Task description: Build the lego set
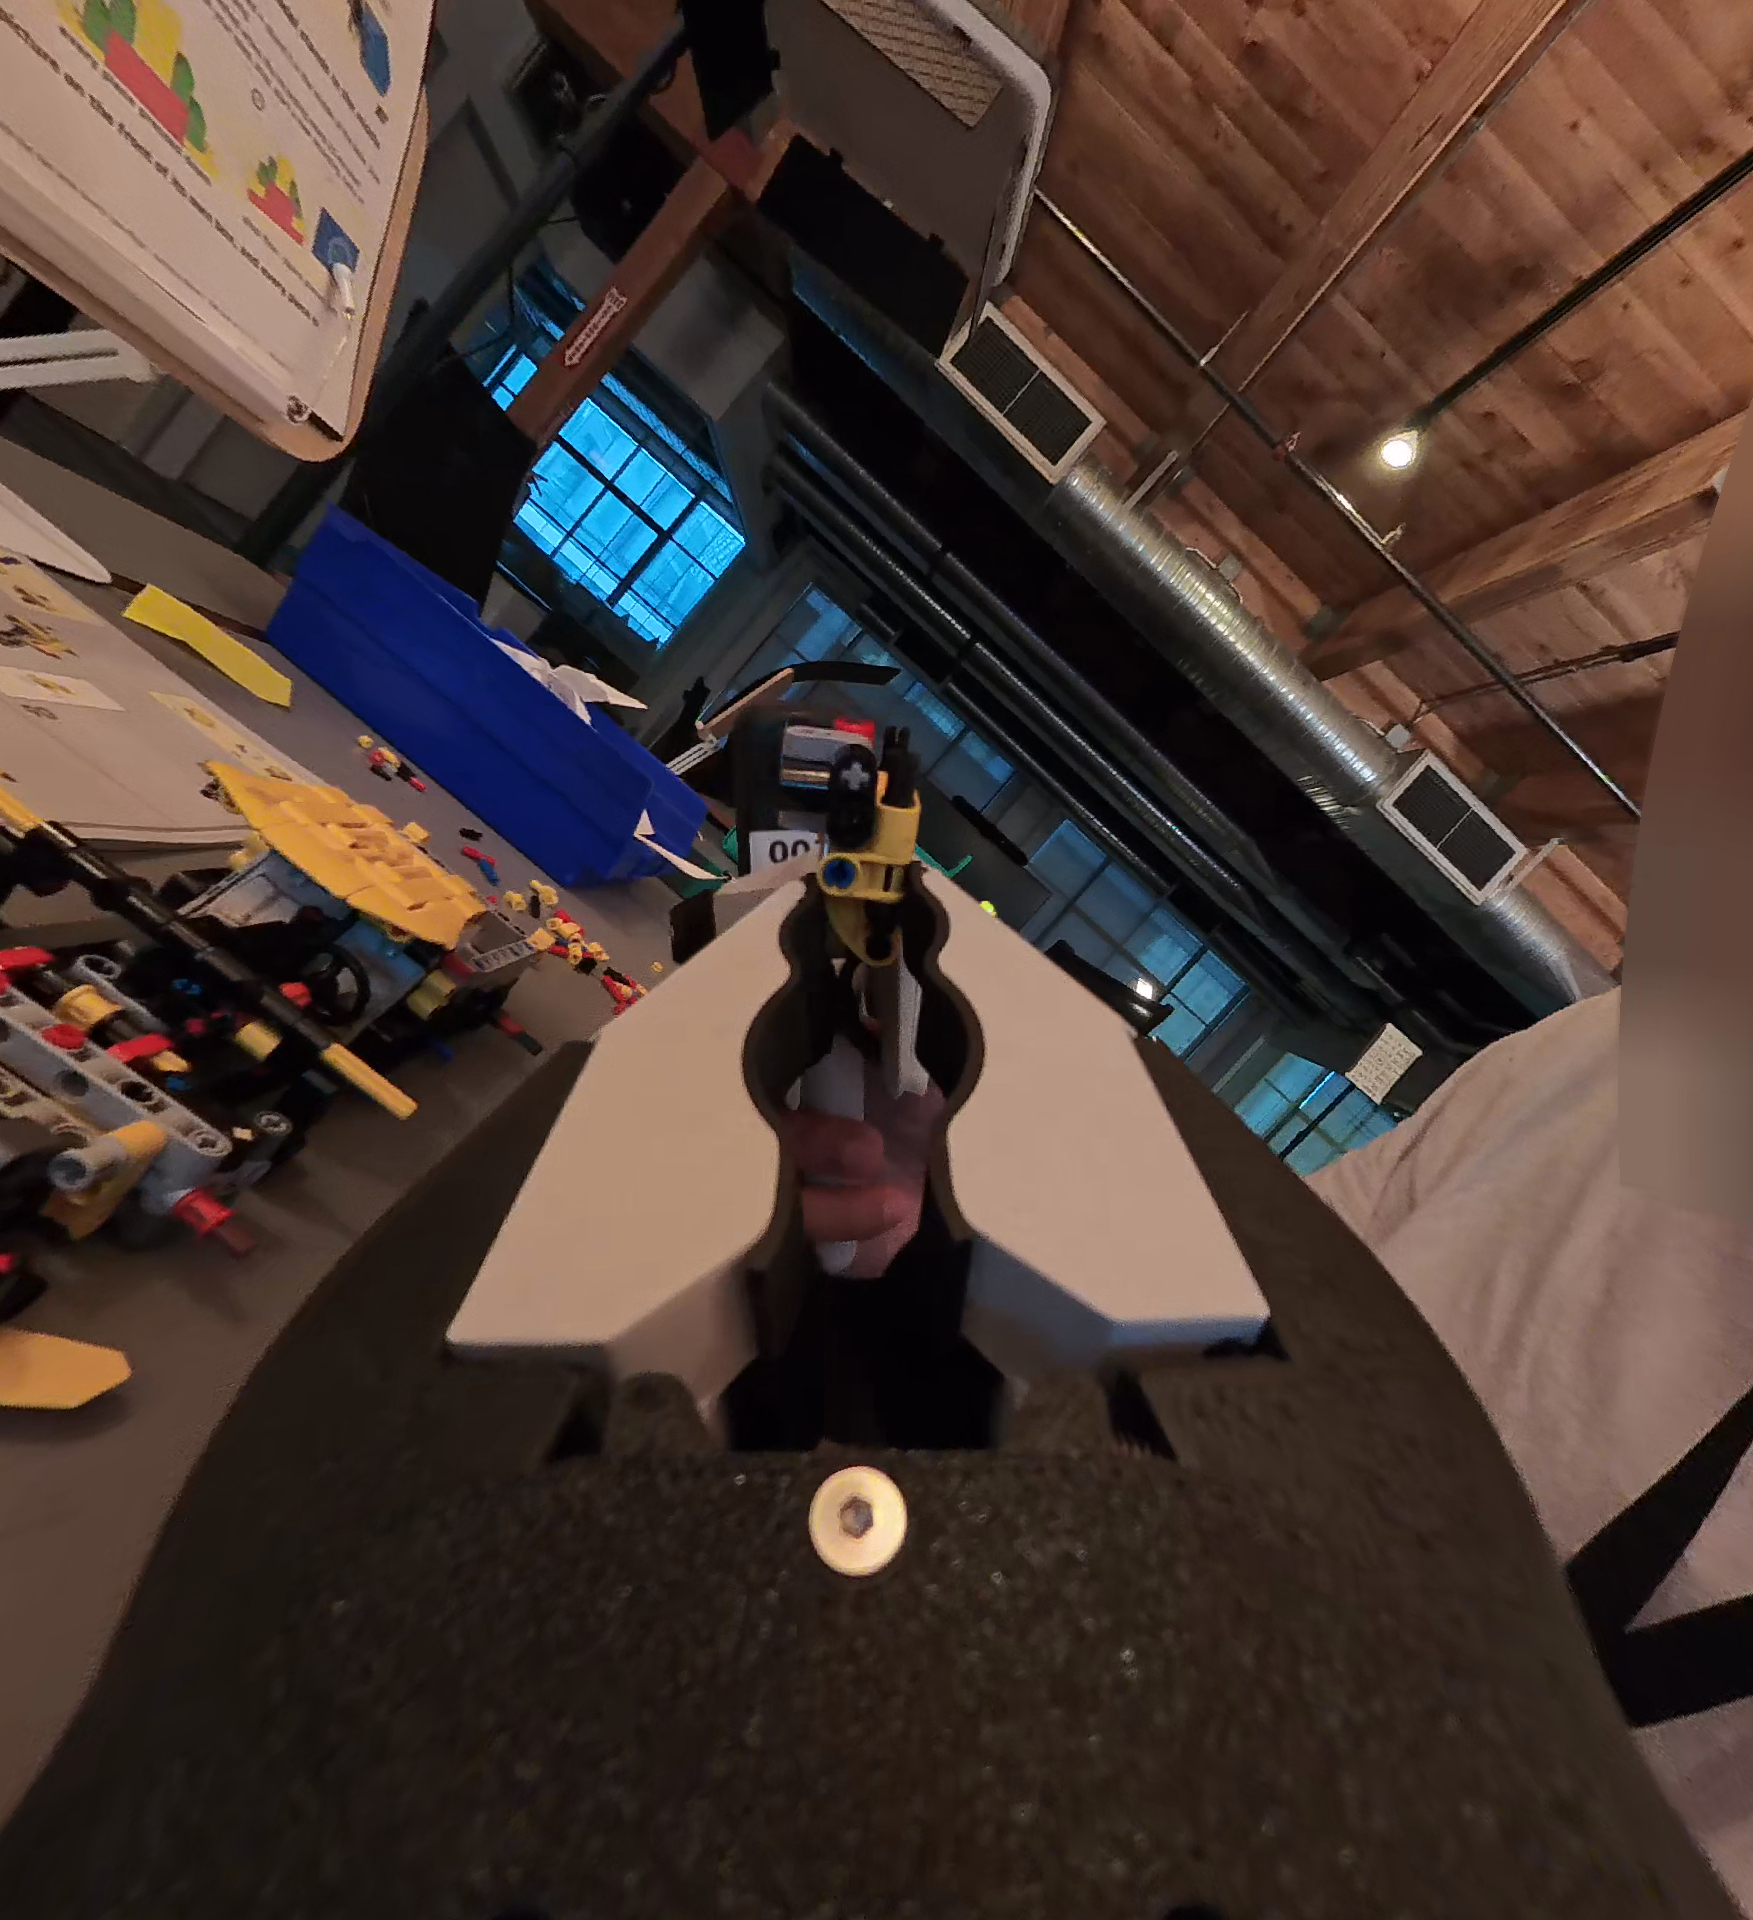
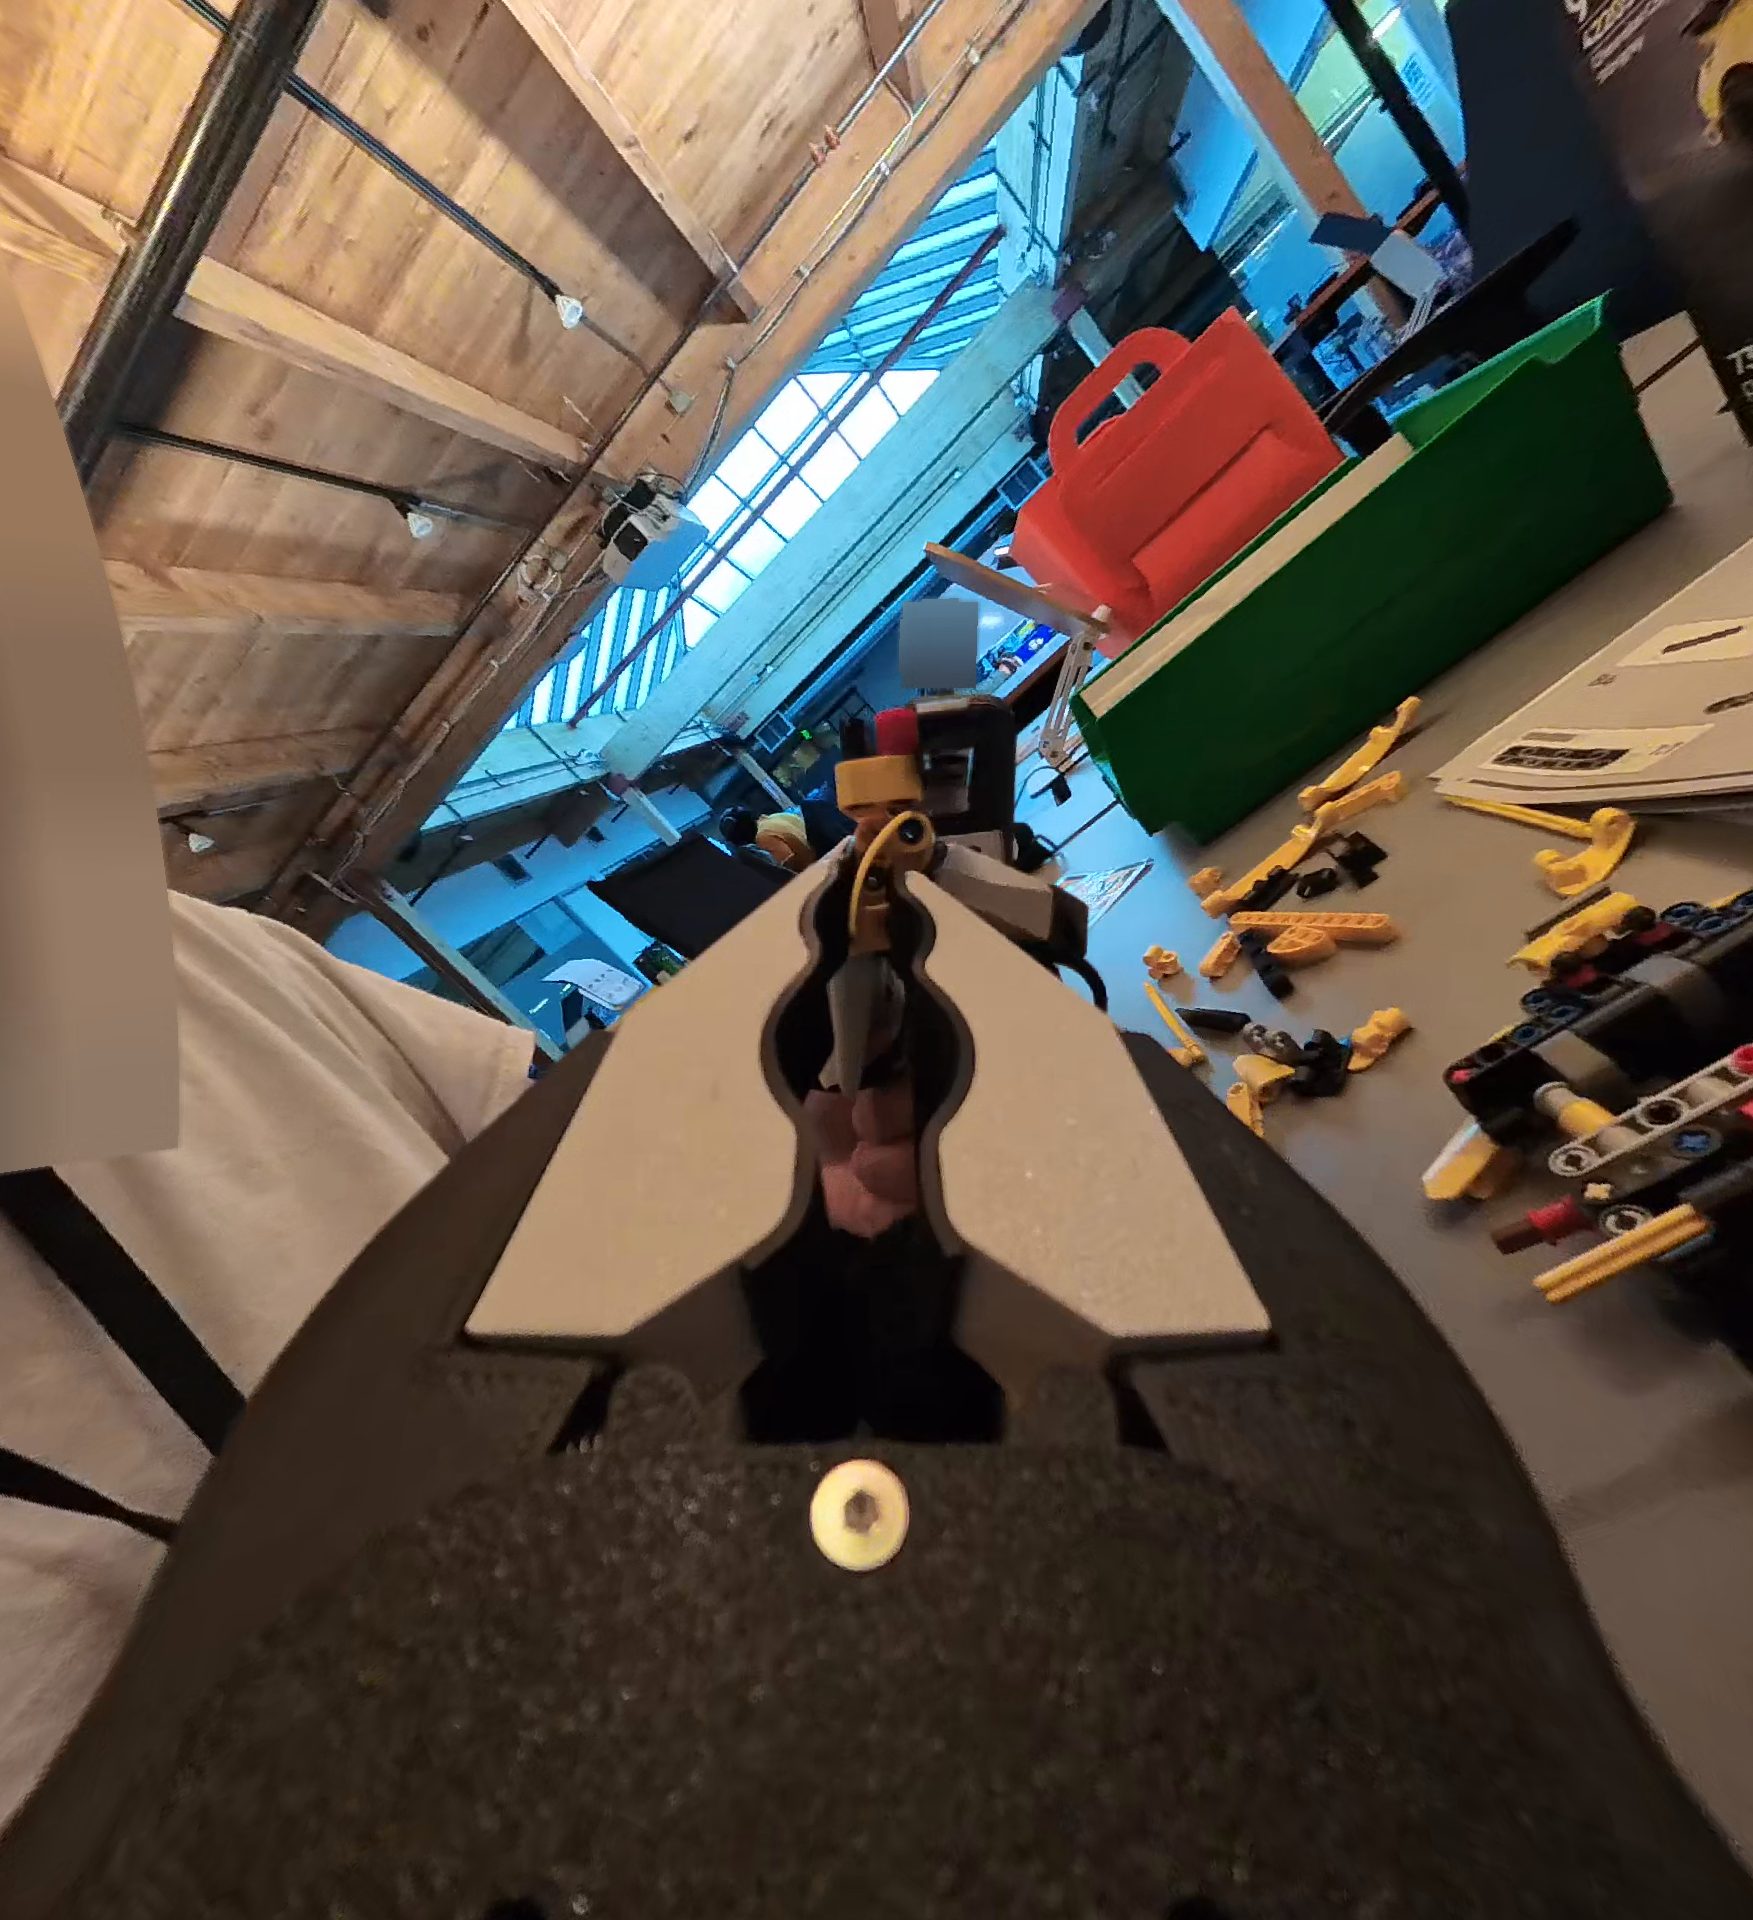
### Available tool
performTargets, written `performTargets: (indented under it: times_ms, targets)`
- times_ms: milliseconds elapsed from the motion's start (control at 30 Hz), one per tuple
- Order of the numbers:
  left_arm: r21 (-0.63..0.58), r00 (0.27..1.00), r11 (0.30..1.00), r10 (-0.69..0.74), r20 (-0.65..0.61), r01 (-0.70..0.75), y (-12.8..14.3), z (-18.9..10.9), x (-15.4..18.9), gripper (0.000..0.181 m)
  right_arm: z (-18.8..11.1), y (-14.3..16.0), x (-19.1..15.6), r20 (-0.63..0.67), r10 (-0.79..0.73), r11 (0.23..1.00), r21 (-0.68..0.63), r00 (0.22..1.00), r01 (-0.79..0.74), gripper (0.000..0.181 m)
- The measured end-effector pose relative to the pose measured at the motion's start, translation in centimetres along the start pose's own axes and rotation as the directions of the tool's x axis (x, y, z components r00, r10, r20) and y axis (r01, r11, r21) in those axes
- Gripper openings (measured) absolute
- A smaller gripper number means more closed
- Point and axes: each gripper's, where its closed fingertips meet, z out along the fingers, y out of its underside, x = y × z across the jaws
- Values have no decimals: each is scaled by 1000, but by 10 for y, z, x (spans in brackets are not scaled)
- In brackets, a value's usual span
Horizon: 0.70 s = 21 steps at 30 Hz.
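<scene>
Up off the grey table, both grippers are raised toward the timber ceiling, tips meeting around one small piece. Taking the half-built lego vehicle as the landmark: it sits on the table, a long frame of grey beams, black axles, red pins and yellow panels, and the right wrist view catches its other end.

Beyond the vehicle on the left wrist side stands a blue bin, with a tilted instruction board hanging above and behind it. On the right wrist side, past the vehicle, a green bin sits with a red carry box behind it, and open instruction sheets lie between the bin and the vehicle. Loose yellow and black parts are scattered on the table just beside the vehicle's end; more tiny red and yellow bits lie near its yellow roof.

The left gripper has its jaws drawn in tight on a small yellow sub-assembly with a blue pin, held in the air well above the vehicle. The right gripper pinches the same yellow sub-assembly from the opposite side, jaws nearly together.
</scene>
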Motion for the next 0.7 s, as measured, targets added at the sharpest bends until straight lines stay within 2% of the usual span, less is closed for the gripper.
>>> performTargets:
  times_ms: [100,233,367,467,567,700]
  targets:
    - [-10,1000,1000,-21,-20,20,1,0,2,14,0,1,-2,16,2,1000,-17,1000,-2,6]
    - [-101,1000,995,1,-1,-1,10,-1,-2,15,-6,10,2,-8,-7,991,-135,1000,6,6]
    - [-158,1000,987,-10,-24,6,17,-1,-1,15,-9,16,0,6,-8,983,-185,1000,9,6]
    - [-155,999,987,-50,0,49,17,0,-9,14,-11,15,8,-25,26,983,-183,999,-30,6]
    - [-149,999,988,-50,10,51,14,-2,-11,14,-9,13,11,-67,-51,979,-199,996,37,6]
    - [-158,1000,987,-13,5,14,15,-2,-8,14,-7,13,3,1,15,982,-190,1000,-15,11]
